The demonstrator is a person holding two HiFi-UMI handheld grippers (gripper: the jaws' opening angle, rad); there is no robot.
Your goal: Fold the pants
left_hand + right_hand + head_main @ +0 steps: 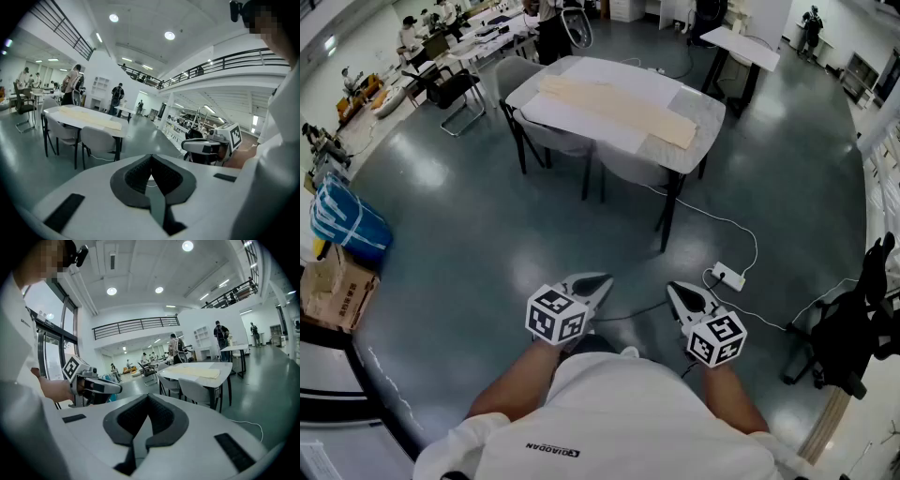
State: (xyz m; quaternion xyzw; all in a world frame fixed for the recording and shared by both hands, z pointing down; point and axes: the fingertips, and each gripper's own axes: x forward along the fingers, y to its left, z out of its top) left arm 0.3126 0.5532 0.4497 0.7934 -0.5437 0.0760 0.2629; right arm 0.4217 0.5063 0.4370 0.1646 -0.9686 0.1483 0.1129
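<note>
Head view, starting at the far left: a blue bag [342, 217] sits next to a cardboard box [333, 292]. Further right and well ahead of me stands the table [698, 112], with two pale chairs [630, 169] pushed in along its near side. The pants [619, 108], cream-coloured, lie stretched out flat and unfolded on the tabletop, running from its far left corner toward the near right one. They are well apart from both of my tongs.

Low in the same view I hold the left tongs [602, 281] out over the grey floor [469, 206], with the marker cube near my hand and the tips aimed toward the table. Just to their right are the right tongs [677, 291], held the same way. The two are side by side and not touching. Right of those, on the floor, lies what I take to be a white power strip [729, 276] on a thin cable, though it is too small for me to be sure. A black office chair [853, 328] stands at the right edge.

Left gripper view: my jaws are pressed together with nothing between the pads, and the table with the pants shows far off at the left.

Right gripper view: these jaws also meet at the tips with nothing gripped, and the table with the pants lies beyond them to the right.
</note>
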